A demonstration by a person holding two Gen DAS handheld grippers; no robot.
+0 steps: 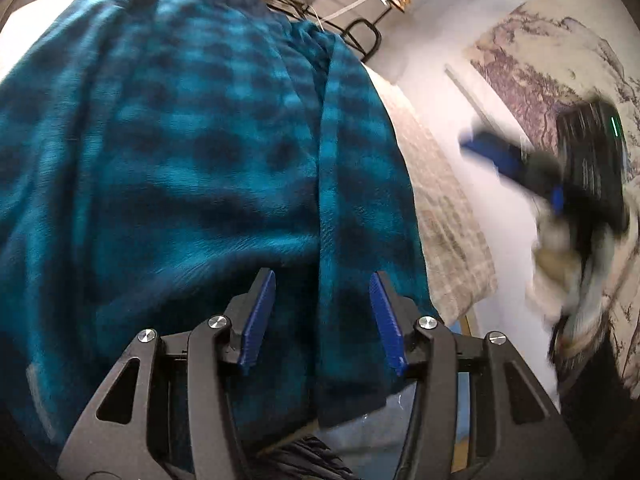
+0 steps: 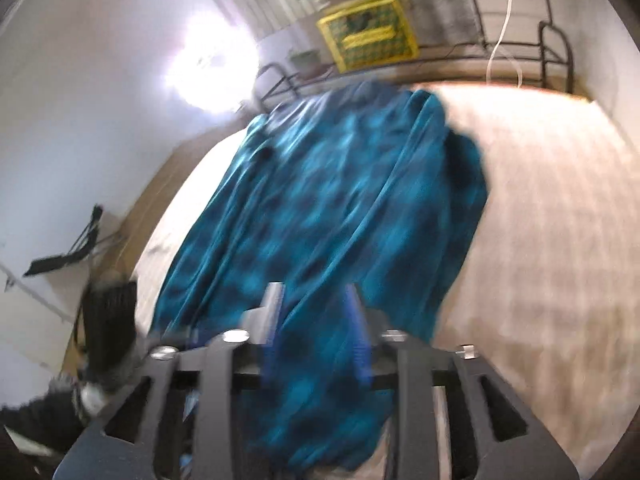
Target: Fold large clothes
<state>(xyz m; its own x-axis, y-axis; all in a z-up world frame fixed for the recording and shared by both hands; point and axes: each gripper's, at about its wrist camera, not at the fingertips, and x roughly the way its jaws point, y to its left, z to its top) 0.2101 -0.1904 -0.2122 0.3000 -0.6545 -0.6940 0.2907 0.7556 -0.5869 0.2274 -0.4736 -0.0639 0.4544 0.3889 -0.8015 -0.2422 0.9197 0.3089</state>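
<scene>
Nearest you, your left gripper stands with jaws apart over a lengthwise fold of the teal-and-black checked fleece garment, its blue pads clear of the cloth. Your right gripper, blurred, likewise shows parted jaws pinching nothing. The garment lies spread along the pale bedcover. Beyond it sits a yellow crate near a black metal frame.

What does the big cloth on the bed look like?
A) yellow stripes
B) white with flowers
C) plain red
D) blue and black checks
D: the cloth spread over the bed shows teal-blue and dark squares in both wrist views.
</scene>
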